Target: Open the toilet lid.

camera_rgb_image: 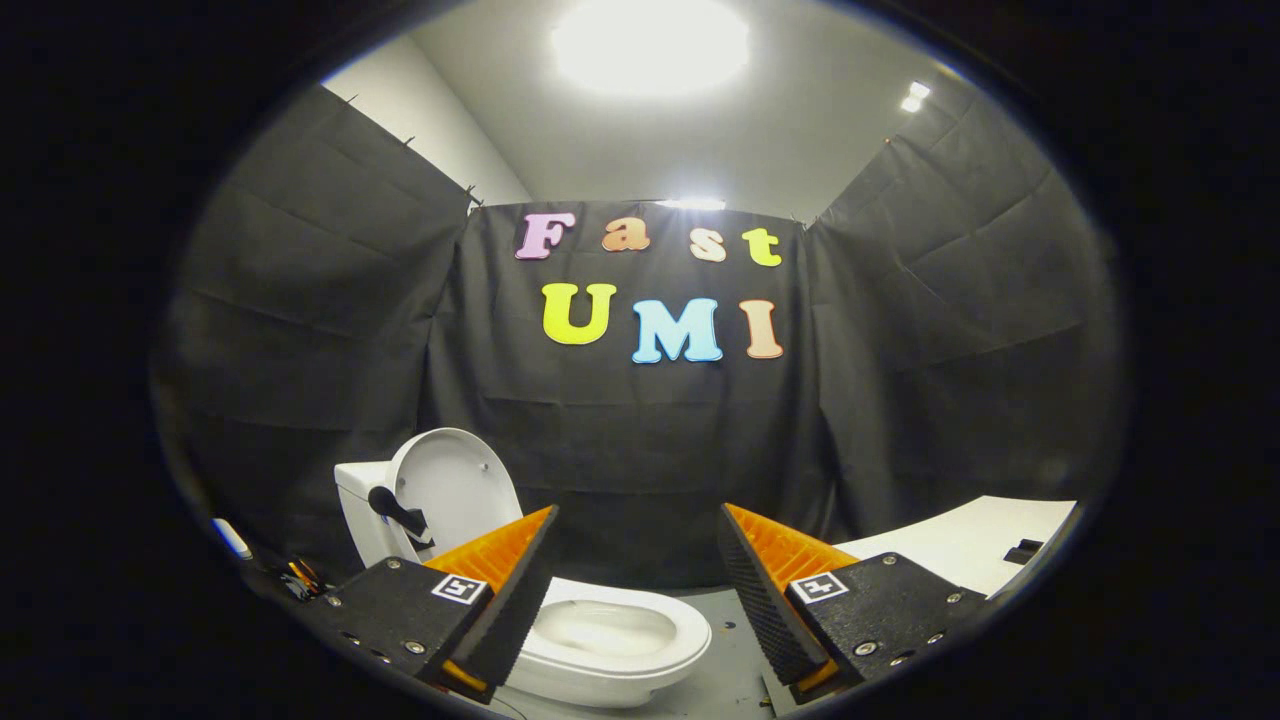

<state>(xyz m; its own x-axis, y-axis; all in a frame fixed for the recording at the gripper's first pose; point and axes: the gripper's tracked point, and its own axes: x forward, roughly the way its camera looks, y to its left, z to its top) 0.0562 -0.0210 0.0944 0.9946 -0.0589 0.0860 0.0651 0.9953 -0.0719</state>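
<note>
Black cloth walls (950, 330) close in the booth on three sides, under a white ceiling with a bright lamp (650, 45). White toilet (600, 640) stands on the grey floor (725, 675) near the back cloth, its bowl showing between the fingers and partly behind the left one. Its lid (450, 490) is up, leaning back against the tank (362, 515), with a dark handle (395, 510) fixed on it. A pale table (960, 545) sits beyond the right finger, a small dark thing (1022, 551) on its far edge. The gripper (635, 575) has its jaws spread wide, holding nothing, clear of the toilet.
</note>
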